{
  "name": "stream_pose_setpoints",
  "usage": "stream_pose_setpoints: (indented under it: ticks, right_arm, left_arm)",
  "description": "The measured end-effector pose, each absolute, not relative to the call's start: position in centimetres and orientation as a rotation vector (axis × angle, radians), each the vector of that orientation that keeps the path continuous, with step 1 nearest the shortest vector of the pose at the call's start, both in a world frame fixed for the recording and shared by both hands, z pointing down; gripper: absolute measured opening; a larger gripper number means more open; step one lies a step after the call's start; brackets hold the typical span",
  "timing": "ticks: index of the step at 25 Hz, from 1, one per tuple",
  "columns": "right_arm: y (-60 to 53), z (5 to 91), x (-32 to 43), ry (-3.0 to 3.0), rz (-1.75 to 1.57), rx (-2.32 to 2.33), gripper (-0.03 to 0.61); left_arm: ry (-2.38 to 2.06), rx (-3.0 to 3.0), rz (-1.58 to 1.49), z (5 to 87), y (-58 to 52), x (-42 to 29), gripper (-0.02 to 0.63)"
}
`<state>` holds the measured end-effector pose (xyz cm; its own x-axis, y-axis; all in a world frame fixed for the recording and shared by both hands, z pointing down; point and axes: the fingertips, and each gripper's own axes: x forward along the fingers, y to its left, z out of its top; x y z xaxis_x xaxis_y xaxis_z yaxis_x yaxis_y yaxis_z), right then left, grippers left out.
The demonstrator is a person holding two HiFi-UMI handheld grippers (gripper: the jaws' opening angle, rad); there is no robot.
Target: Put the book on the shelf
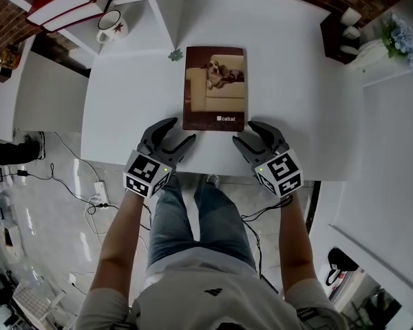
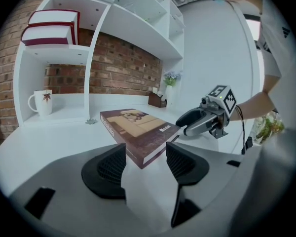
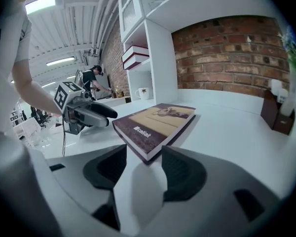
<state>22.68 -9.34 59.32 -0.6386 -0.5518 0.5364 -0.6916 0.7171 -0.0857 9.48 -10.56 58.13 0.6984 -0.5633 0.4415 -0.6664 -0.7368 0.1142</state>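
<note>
The book point(image 1: 215, 86) lies flat on the white table point(image 1: 296, 53), cover up with a dog on a sofa. Its short near edge faces you, and it sits a little in from the table's near edge. It is not on the shelf point(image 1: 162, 9), which stands at the far left of the table, well apart from it.

Your left gripper point(image 1: 182, 130) is at the book's near left corner, tilted forward and down, with its nose angled inward to the right. Its jaws stand wide apart and grip nothing. In the left gripper view that corner of the book point(image 2: 138, 132) shows in the gap just ahead of the pads, which do not press on it.

Your right gripper point(image 1: 244, 132) mirrors it at the near right corner, also pitched down and turned inward to the left. Its jaws are spread too and hold nothing. In the right gripper view the corner shows in the gap just beyond them.

Both of your forearms reach straight out from your body over the table's near edge, roughly parallel, with the marker cubes facing up.

Farther out, a small green ornament point(image 1: 175, 56) lies just off the book's far left corner. A white mug point(image 1: 112, 26) stands in the shelf's lower bay, and two red-and-white books point(image 1: 69, 2) lie stacked above it. A vase of blue flowers point(image 1: 398, 36) stands at the far right.
</note>
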Motion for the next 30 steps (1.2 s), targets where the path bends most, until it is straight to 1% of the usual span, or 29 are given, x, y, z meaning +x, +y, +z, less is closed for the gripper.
stream_pose_setpoints:
  ticks: [4, 10, 21, 26, 30]
  right_arm:
    - [-9.3, 59.6, 22.5, -2.423, 0.393, 0.924, 0.212]
    - [-10.0, 59.8, 22.5, -2.385, 0.379, 0.886, 0.215]
    - [-11.1, 60.8, 21.7, -2.337, 0.382, 0.829, 0.215]
    - [-11.1, 60.7, 21.7, -2.341, 0.388, 0.823, 0.215]
    - [-11.1, 60.7, 21.6, -2.342, 0.396, 0.821, 0.215]
  left_arm:
    - [-0.987, 2.619, 0.577, 58.3, -10.7, 9.3, 0.253]
    - [-0.958, 2.597, 0.685, 59.2, -10.9, 9.1, 0.27]
    - [-0.988, 2.517, 0.809, 60.3, -11.6, 9.3, 0.272]
    - [-0.972, 2.572, 0.785, 59.9, -11.8, 10.0, 0.272]
    - [-0.955, 2.568, 0.858, 60.4, -12.0, 10.2, 0.272]
